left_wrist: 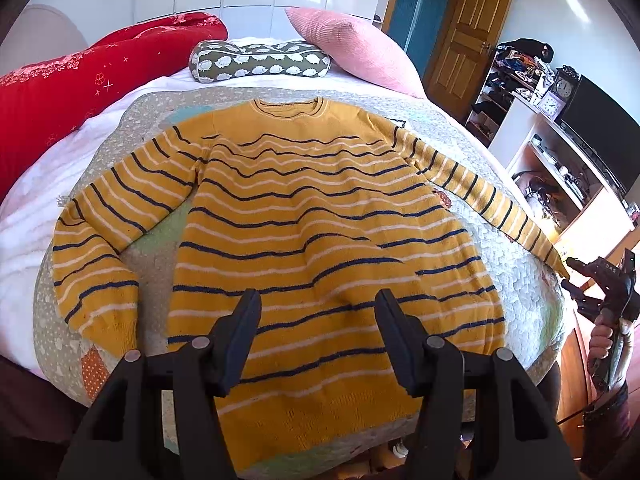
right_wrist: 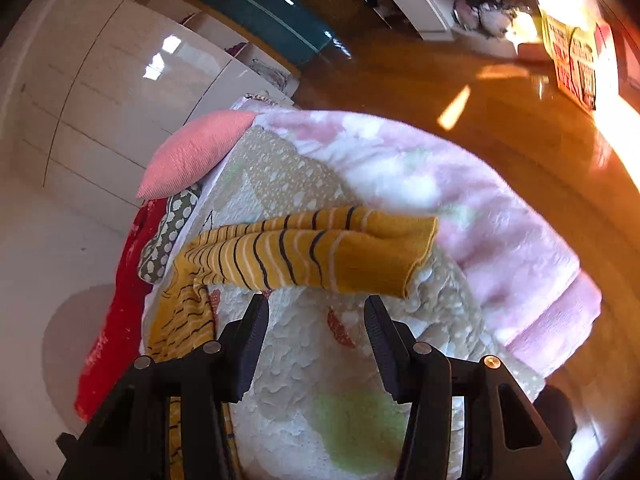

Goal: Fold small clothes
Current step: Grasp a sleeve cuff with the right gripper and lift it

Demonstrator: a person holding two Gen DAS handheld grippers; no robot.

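Currently the sweater (left_wrist: 320, 216) lies flat on the quilt (left_wrist: 516, 280), front up, collar toward the pillows and hem toward the left claw (left_wrist: 316, 304). Both sleeves are spread outward.

Left claw: jaws wide apart, gripping nothing. It hangs over the lower body of the sweater, near the hem. In the left wrist view, the stripes of the sweater fill the gap between the two fingers (left_wrist: 244, 328). Whether the fingertips touch the knit cannot be told.

Right claw (right_wrist: 316, 312): jaws wide apart, gripping nothing. It points at the sweater's right sleeve (right_wrist: 320, 256), which runs across the right wrist view just beyond the fingertips. The cuff (right_wrist: 416, 256) lies to the right of the claw's centre line, close to the edge of the quilt (right_wrist: 320, 368) where the pink blanket (right_wrist: 460, 188) begins. The fingers are close to the sleeve but apart from it; bare quilt shows between them.

In the left wrist view the right claw (left_wrist: 576, 280) appears at the far right, just beyond the sleeve end, held by a hand (left_wrist: 604, 340).

Pink pillow (left_wrist: 352, 48), patterned bolster (left_wrist: 260, 60) and red cover (left_wrist: 60, 92) lie beyond the collar.
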